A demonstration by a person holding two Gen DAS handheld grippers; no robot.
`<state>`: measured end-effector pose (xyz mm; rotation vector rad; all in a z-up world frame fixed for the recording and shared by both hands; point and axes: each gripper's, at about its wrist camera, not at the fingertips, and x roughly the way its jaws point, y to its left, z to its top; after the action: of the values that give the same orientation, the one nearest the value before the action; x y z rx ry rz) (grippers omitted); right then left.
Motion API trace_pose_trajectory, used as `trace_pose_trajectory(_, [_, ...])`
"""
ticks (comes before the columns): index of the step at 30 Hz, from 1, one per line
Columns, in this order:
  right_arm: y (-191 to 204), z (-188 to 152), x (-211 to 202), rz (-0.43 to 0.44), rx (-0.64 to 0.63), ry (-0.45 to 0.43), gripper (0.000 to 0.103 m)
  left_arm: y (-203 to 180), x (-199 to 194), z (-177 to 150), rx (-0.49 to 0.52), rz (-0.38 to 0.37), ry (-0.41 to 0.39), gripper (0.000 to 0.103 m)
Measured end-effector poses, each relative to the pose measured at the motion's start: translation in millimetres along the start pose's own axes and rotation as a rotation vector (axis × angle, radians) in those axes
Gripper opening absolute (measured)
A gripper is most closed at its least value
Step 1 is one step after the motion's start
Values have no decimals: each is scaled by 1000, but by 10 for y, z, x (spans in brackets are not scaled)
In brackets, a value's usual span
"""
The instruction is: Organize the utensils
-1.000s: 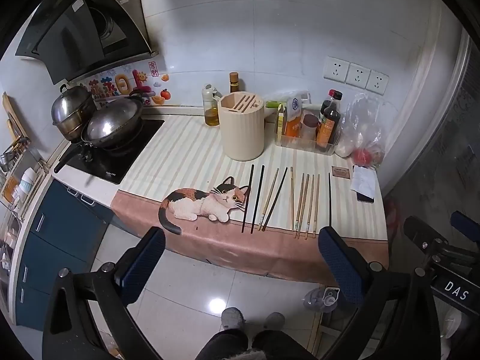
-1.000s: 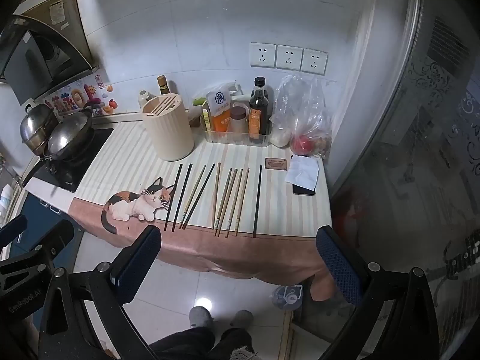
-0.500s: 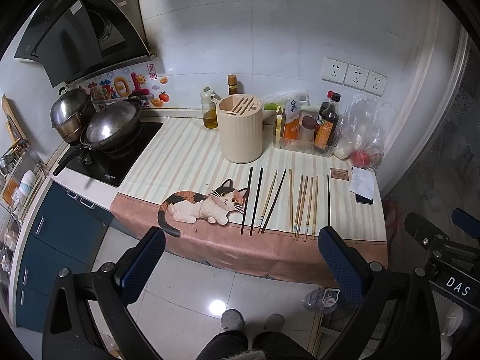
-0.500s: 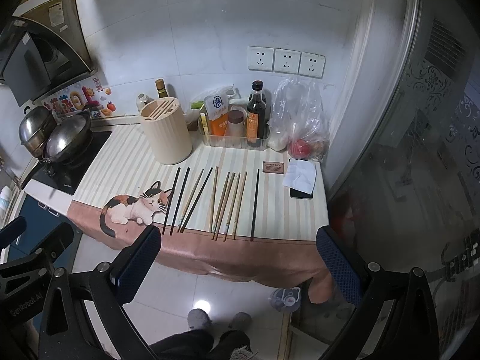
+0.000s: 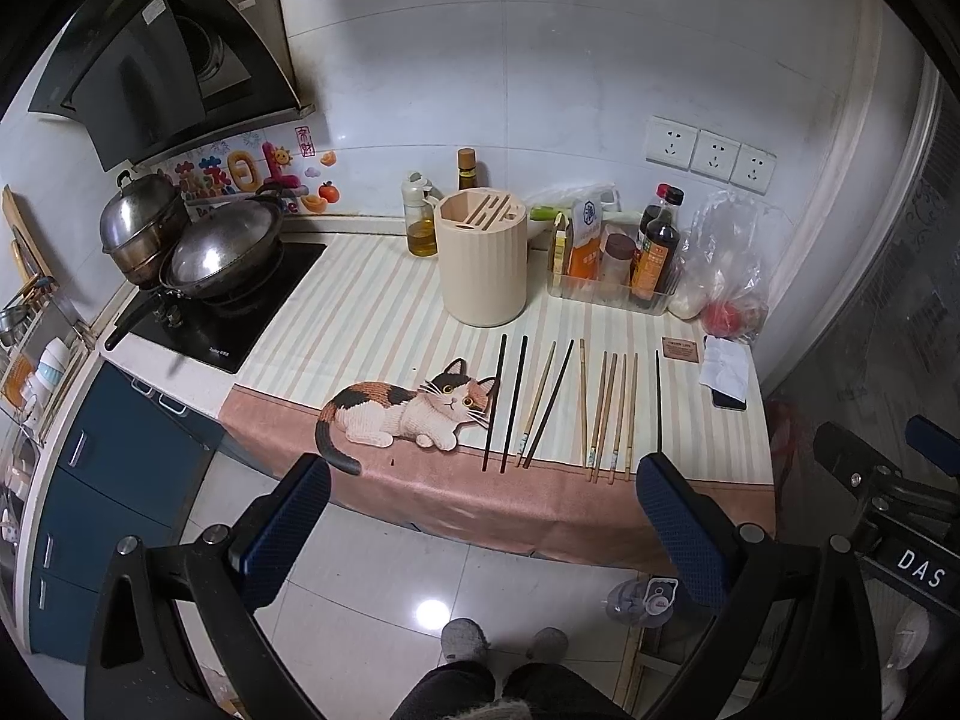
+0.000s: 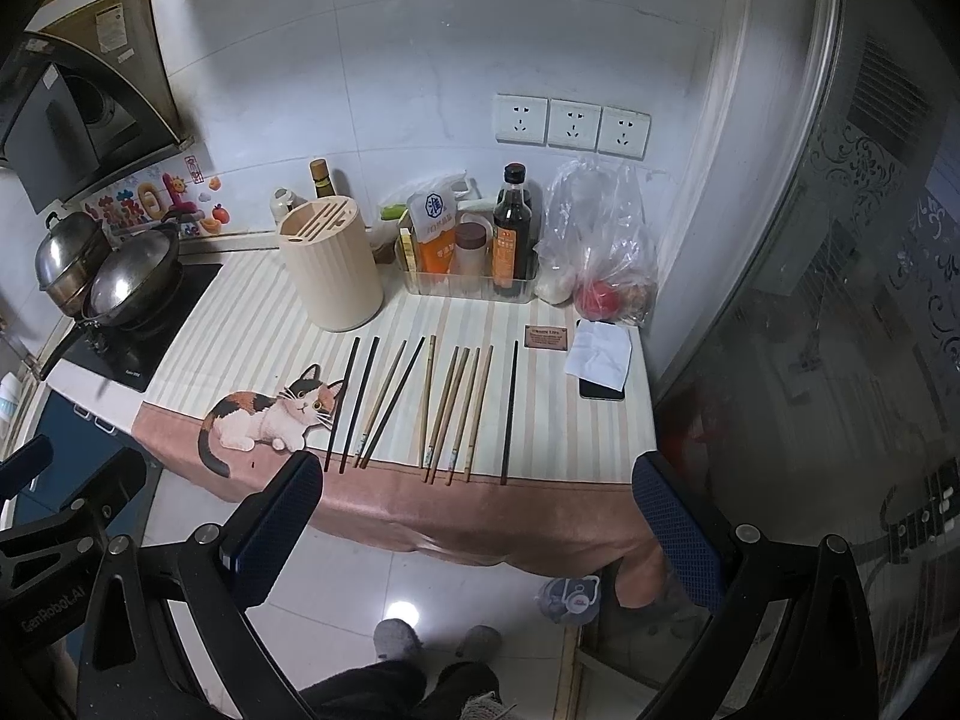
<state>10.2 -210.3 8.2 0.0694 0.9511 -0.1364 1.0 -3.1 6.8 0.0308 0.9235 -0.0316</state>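
Several chopsticks, some black (image 5: pixel 509 402) and some wooden (image 5: pixel 607 409), lie side by side on the striped cat-print cloth (image 5: pixel 372 306), pointing toward the wall. Behind them stands a cream utensil holder (image 5: pixel 483 258) with slots in its top. The right wrist view shows the same chopsticks (image 6: pixel 459 405) and holder (image 6: pixel 331 261). My left gripper (image 5: pixel 480 525) hangs open in front of the counter edge, holding nothing. Further right, my right gripper (image 6: pixel 477 525) is open too, also short of the counter.
A wok (image 5: pixel 225 252) and steel pot (image 5: pixel 141 228) sit on the stove at left. Bottles in a clear tray (image 5: pixel 624 264), a plastic bag (image 5: pixel 729 264), a paper (image 5: pixel 726 363) and a phone (image 5: pixel 729 401) crowd the right. A person's feet (image 5: pixel 504 642) stand on the tiled floor.
Both grippers have drifted slightly, so the counter sits a little higher and closer in each view. Nothing on the counter has moved.
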Motion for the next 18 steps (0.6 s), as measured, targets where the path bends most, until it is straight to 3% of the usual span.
trace_pose_trajectory(18, [7,61,-7,-2,-2,-1,103,-66,1,45,12,2,-5,103])
